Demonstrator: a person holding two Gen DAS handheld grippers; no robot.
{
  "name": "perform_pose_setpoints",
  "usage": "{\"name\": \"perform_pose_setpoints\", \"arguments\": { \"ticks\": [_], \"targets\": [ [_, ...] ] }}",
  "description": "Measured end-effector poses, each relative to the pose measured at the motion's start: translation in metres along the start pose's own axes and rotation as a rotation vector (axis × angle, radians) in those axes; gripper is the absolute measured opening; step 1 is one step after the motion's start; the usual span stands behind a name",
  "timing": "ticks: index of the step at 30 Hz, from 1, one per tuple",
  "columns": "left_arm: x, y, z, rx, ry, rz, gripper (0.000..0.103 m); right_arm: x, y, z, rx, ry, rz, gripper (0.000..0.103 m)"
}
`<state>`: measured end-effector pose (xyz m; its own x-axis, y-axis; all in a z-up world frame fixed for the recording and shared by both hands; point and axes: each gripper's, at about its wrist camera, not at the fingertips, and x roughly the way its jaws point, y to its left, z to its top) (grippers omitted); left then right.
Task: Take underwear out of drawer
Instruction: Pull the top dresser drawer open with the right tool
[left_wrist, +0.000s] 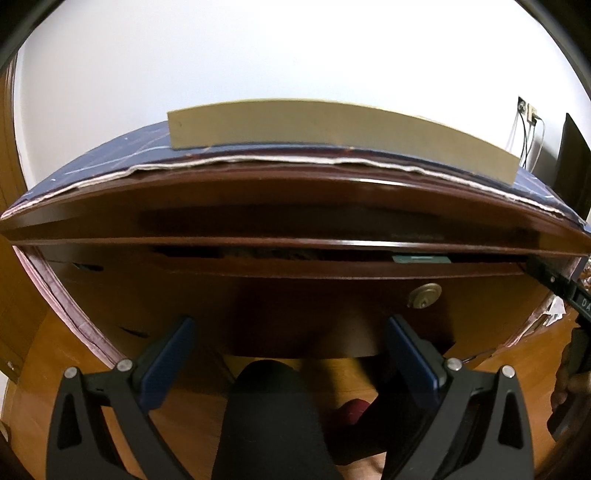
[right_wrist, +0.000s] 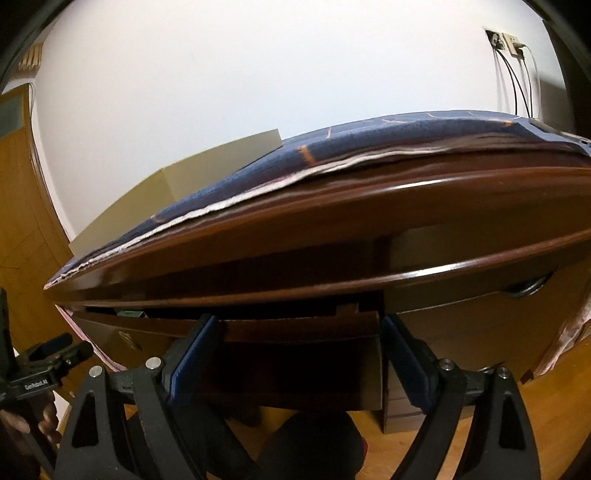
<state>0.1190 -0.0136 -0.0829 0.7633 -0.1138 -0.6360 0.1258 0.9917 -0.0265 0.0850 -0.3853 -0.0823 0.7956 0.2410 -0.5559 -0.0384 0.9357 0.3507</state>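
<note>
- Left wrist view: the left hand-held gripper (left_wrist: 291, 347) has its blue-padded fingers (left_wrist: 168, 360) spread wide apart and holds nothing. It sits low and just in front of the dark wooden drawer (left_wrist: 295, 291), whose front panel fills the space between the fingers.
- The drawer is pulled out only a crack under the tabletop (left_wrist: 295, 218). In the dark gap a mottled, soft-looking shape (left_wrist: 266, 253) shows; it may be the underwear, but I cannot tell. A green flat item (left_wrist: 421, 259) lies to its right, above the brass lock (left_wrist: 424, 295).
- Judging by the task, the garment will be light, limp and easy to crush: a pinch on a bunched fold should hold it, though it could snag on the drawer's edge. The gap looks too narrow for reaching in, so the drawer likely needs pulling further first.
- Right wrist view: the right hand-held gripper (right_wrist: 295, 354) is also wide open and empty, its fingers straddling the right end of the drawer front (right_wrist: 295, 332), close to its top edge.
- No underwear is visible here; only the green item (right_wrist: 129, 314) shows at the far left of the gap. The other hand-held gripper (right_wrist: 48, 360) is at the left edge.
</note>
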Motion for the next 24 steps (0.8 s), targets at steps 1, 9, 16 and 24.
{"name": "perform_pose_setpoints", "arguments": {
  "ticks": [1, 9, 16, 24],
  "targets": [
    [-0.002, 0.0, 0.0, 0.004, -0.003, 0.001, 0.102, 0.001, 0.003, -0.004, 0.001, 0.0, -0.004, 0.09],
    [-0.016, 0.003, 0.002, 0.034, -0.029, -0.009, 0.102, -0.01, 0.014, -0.015, 0.013, 0.025, -0.026, 0.091],
    [-0.031, 0.011, 0.01, 0.076, -0.068, 0.002, 0.102, -0.044, 0.031, -0.004, -0.01, -0.077, -0.065, 0.089],
    [-0.01, 0.022, 0.028, 0.084, -0.002, -0.001, 0.102, 0.011, 0.074, 0.0, -0.136, 0.102, -0.081, 0.035]
  ]
}}
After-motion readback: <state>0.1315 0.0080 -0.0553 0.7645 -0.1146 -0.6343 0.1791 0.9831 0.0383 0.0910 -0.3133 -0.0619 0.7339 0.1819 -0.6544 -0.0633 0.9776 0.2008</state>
